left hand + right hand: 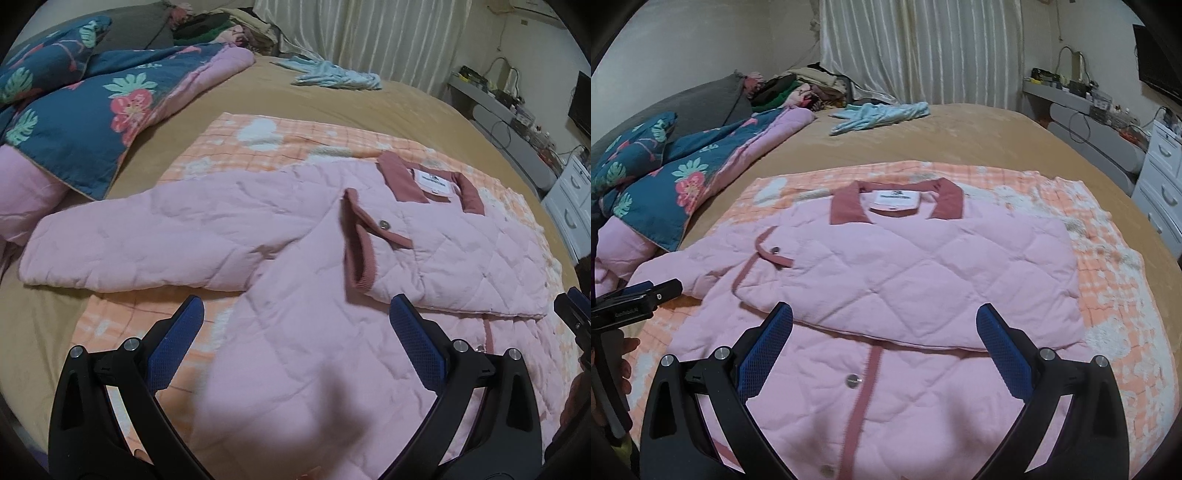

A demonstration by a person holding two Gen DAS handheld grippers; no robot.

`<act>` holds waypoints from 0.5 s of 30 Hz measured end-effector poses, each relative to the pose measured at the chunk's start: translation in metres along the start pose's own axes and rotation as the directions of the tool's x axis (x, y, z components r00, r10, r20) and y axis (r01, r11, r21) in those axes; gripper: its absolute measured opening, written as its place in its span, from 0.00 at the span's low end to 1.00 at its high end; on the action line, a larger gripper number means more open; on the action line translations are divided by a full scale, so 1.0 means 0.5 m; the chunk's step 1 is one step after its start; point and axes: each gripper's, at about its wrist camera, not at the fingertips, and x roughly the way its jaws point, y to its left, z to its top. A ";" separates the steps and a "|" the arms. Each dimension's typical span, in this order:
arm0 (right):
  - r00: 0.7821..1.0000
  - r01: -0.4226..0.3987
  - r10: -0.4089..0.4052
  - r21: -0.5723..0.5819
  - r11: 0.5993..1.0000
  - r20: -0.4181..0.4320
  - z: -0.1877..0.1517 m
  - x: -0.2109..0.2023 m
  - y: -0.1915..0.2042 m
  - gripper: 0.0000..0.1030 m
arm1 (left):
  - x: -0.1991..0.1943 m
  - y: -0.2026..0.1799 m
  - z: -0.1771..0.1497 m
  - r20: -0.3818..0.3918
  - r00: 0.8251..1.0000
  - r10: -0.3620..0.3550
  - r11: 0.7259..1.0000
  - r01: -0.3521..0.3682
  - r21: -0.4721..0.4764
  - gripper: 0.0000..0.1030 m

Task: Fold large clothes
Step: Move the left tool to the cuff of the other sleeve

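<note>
On the bed [332, 107], the unfolded sleeve [129, 236] stretches toward ten o'clock from the left tool [295, 339], nearer than the right tool [884, 343]; both gape wide, empty.

Tan bedsheet [979, 140]; orange-and-white checked blanket [1108, 295] spread on it. Floral navy quilt [74, 122] at left. Crumpled light-blue garment [879, 112] near white curtain [923, 48].

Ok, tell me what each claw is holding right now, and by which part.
Nothing. Left claw and right claw are both open above the pink quilted jacket, neither gripping it.
</note>
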 end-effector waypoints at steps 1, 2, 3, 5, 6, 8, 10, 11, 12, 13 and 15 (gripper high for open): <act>1.000 -0.005 0.005 -0.005 1.000 -0.001 0.001 0.001 0.010 0.96 | -0.002 0.005 -0.001 0.002 1.000 0.002 1.000 -0.002 -0.003 0.91; 1.000 -0.010 0.010 -0.011 1.000 -0.001 0.003 0.003 0.020 0.96 | -0.004 0.013 -0.001 0.005 1.000 0.007 1.000 -0.007 -0.008 0.91; 1.000 -0.015 0.015 -0.017 1.000 -0.001 0.004 0.004 0.028 0.96 | -0.007 0.021 -0.001 0.009 1.000 0.011 1.000 -0.011 -0.012 0.91; 1.000 -0.021 0.021 -0.028 0.999 0.000 0.005 0.006 0.045 0.96 | -0.012 0.035 0.000 0.016 1.000 0.020 1.000 -0.020 -0.018 0.91; 1.000 -0.026 0.026 -0.036 0.999 -0.001 0.006 0.009 0.055 0.96 | -0.016 0.044 0.000 0.023 0.999 0.028 0.999 -0.027 -0.024 0.91; 0.999 -0.036 0.036 -0.053 0.998 -0.004 0.008 0.014 0.077 0.96 | -0.019 0.058 -0.001 0.031 0.999 0.037 0.999 -0.036 -0.032 0.91; 0.999 -0.043 0.043 -0.068 0.997 -0.005 0.009 0.017 0.094 0.96 | -0.021 0.076 -0.002 0.034 0.998 0.047 0.998 -0.045 -0.043 0.91; 0.999 -0.047 0.047 -0.076 0.996 -0.006 0.010 0.019 0.104 0.96 | -0.021 0.085 -0.002 0.035 0.998 0.049 0.998 -0.047 -0.052 0.91; 0.999 -0.052 0.052 -0.085 0.995 -0.006 0.010 0.021 0.116 0.96 | -0.021 0.092 -0.003 0.036 0.998 0.052 0.997 -0.050 -0.058 0.91; 0.998 -0.058 0.057 -0.092 0.994 -0.007 0.011 0.025 0.128 0.96 | -0.020 0.103 -0.004 0.035 0.998 0.056 0.996 -0.053 -0.068 0.91; 0.998 -0.070 0.069 -0.104 0.992 -0.011 0.013 0.030 0.150 0.96 | -0.018 0.121 -0.004 0.034 0.998 0.059 0.995 -0.056 -0.085 0.91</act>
